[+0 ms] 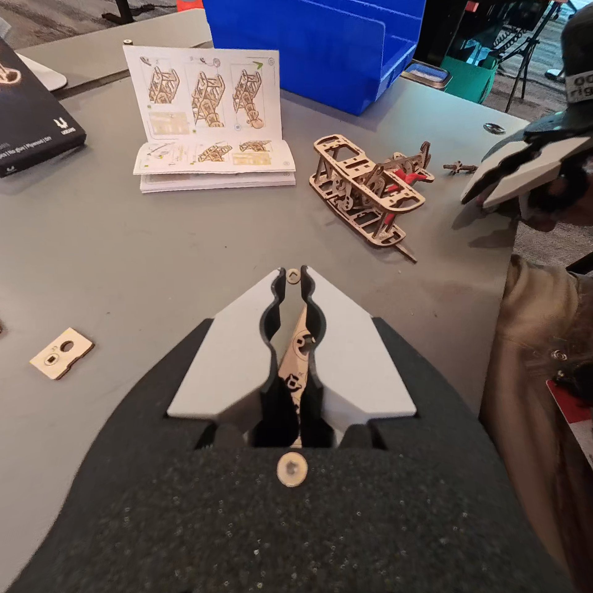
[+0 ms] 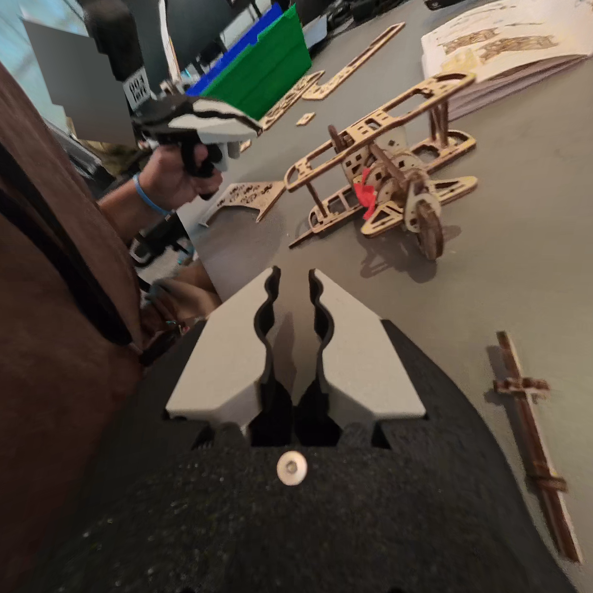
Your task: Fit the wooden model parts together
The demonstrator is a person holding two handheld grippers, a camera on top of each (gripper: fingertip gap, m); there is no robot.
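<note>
A small wooden disc was pinched at the tips of the left tool, above the grey worktop. The right tool was seen parted, nothing between its fingers. The wooden biplane model was set near the open instruction booklet. The blue bin behind showed no contents. Only the right wrist view showed the cut-out plywood sheets and a dark wooden stick part; only the left, a small plywood offcut.

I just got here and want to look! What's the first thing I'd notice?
The wooden plane with red bits, standing on the grey table right of an open booklet. Behind them is a big blue bin. Up close, the left gripper has a small round wooden piece between its tips.
</note>
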